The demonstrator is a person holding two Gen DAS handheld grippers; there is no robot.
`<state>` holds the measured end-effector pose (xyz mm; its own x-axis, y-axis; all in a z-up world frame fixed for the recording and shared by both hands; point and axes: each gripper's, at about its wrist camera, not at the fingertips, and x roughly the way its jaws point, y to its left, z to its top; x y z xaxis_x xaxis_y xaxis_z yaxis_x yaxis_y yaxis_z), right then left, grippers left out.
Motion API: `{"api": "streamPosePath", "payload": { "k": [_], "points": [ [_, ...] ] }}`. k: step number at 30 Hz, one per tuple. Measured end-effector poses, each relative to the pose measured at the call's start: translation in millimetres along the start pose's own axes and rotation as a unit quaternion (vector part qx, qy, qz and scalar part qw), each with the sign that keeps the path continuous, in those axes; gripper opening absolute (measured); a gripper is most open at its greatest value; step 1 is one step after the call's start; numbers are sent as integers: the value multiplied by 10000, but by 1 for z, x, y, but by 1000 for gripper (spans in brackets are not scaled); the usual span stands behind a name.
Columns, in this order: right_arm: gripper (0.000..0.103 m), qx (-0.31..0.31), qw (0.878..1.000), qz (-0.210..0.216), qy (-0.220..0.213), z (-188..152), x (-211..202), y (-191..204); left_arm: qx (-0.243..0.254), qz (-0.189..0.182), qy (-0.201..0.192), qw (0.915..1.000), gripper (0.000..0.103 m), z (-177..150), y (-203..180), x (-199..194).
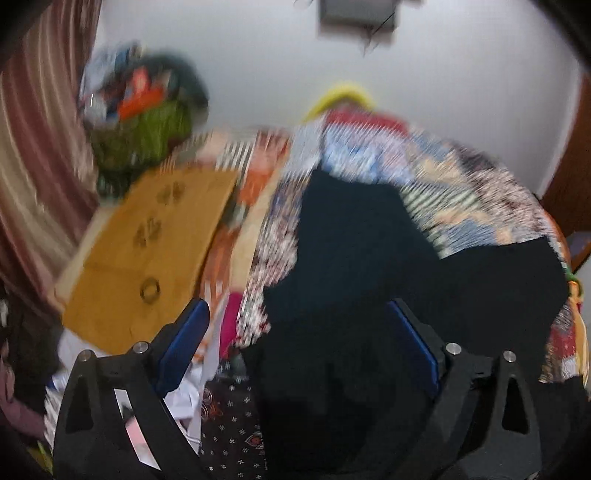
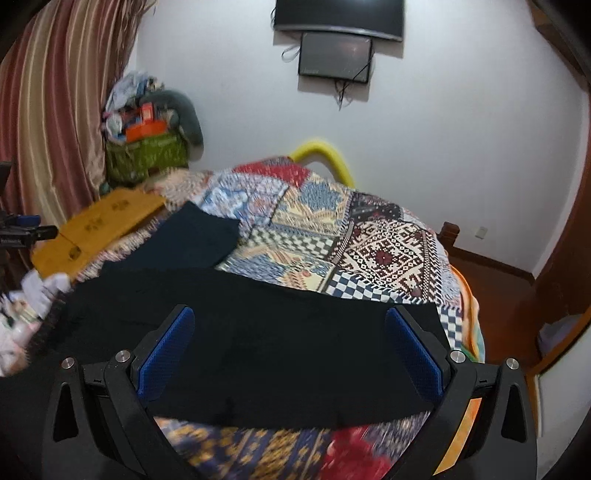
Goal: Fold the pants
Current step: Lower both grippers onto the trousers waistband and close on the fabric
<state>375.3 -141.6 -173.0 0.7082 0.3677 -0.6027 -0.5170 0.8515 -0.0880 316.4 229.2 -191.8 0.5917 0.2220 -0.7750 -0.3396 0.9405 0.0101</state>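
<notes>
A bed covered by a patchwork quilt (image 2: 369,236) fills most of both views, running from the near edge to a white wall (image 2: 443,110) at the far side. A striped curtain (image 2: 55,110) hangs down the far left, and a dark screen (image 2: 338,16) is mounted high on the wall with a smaller panel (image 2: 335,55) just below it. The black pants (image 2: 280,332) lie spread flat across the near part of the quilt, the 2 legs parting in a V: 1 reaches toward the far left and the other stretches to the right edge of the bed. In the left wrist view, which is blurred, the same pants (image 1: 354,258) show as a dark shape in the middle. A flat brown cardboard sheet (image 2: 99,225) rests on the left side of the bed, and behind it in the far left corner stands a green basket (image 2: 147,155) heaped with clutter. A yellow tube (image 2: 325,155) arches over the far end of the bed. The right gripper (image 2: 290,339) hovers over the pants with its 2 blue pads set wide and nothing clamped between them. The left gripper (image 1: 299,343) is likewise wide, its blue pads apart above the dark cloth at the near left, gripping nothing.
</notes>
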Motion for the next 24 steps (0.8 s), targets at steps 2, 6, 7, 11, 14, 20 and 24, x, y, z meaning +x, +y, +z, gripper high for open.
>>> {"api": "streamPosePath", "payload": {
  "k": [2,6,7,11,14,20,24],
  "points": [
    [103,-82,9998,55,196,1,24,-7,-189,-70,367,9991,96,-7,14,31],
    [103,-63,9966,441,689,6,74,-14,-258,-33,916,9955,86,-24,29,78],
    [102,-58,9948,569,838,7,86,-15,-224,-48,1056,9941,84,-28,32,91],
    [101,-315,9866,738,1419,9,135,-10,-259,-141,1444,9891,77,-39,39,121],
    [101,-455,9838,840,1519,10,154,-10,-342,-130,1496,9881,77,-44,42,132],
    [101,-649,9785,938,1717,5,180,-1,-146,93,1291,9915,57,-45,34,118],
    [101,-667,9794,911,1674,4,178,-3,-378,-119,1140,9927,51,-45,43,95]
  ]
}}
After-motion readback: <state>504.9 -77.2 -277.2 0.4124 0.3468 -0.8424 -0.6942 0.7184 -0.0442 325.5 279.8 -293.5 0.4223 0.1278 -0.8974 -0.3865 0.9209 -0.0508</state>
